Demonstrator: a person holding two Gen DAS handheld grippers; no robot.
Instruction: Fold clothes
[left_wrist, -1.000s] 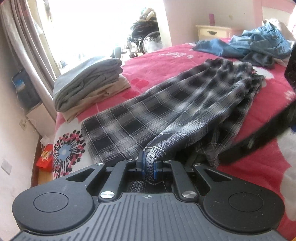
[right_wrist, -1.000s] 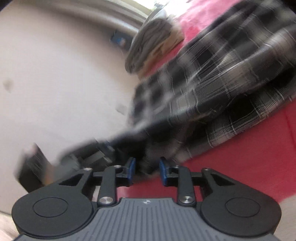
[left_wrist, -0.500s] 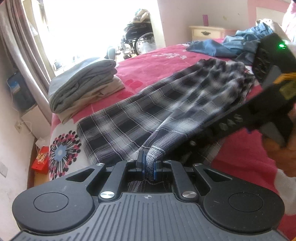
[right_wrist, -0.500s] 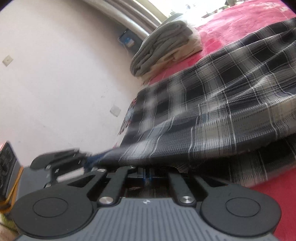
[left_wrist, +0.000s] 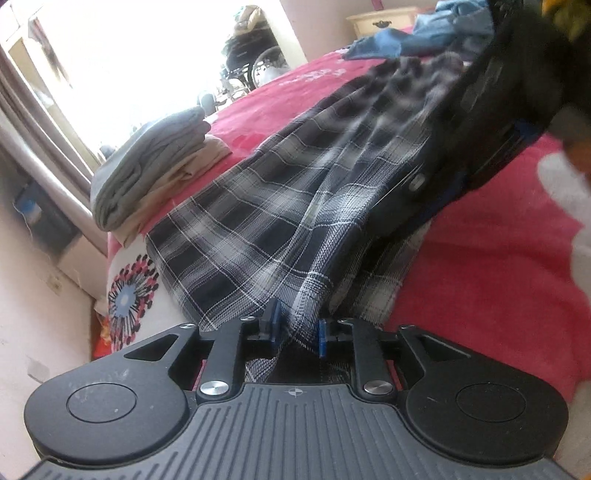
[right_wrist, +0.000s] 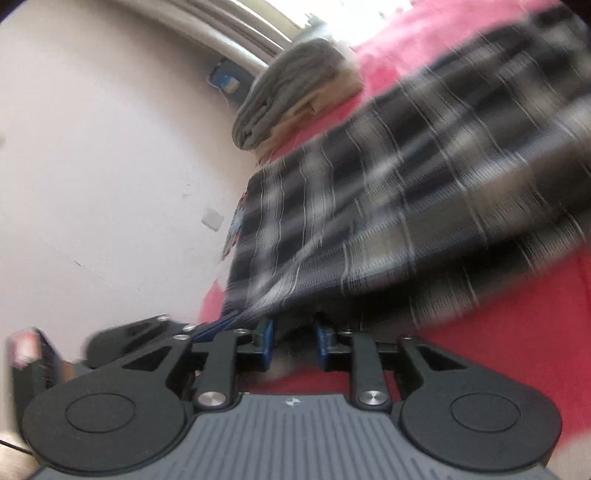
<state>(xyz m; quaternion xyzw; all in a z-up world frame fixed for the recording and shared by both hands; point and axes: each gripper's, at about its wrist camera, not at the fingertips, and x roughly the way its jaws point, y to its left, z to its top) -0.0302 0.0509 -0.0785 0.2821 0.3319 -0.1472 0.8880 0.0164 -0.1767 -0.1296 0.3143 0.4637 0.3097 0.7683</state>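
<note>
Fingers (left_wrist: 274, 320) around bunched plaid trousers (left_wrist: 258, 229)

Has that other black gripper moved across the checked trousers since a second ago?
Yes. In the left wrist view the right gripper has swung in from the right edge, over the plaid trousers, toward the folded grey stack side of the bed.
</note>
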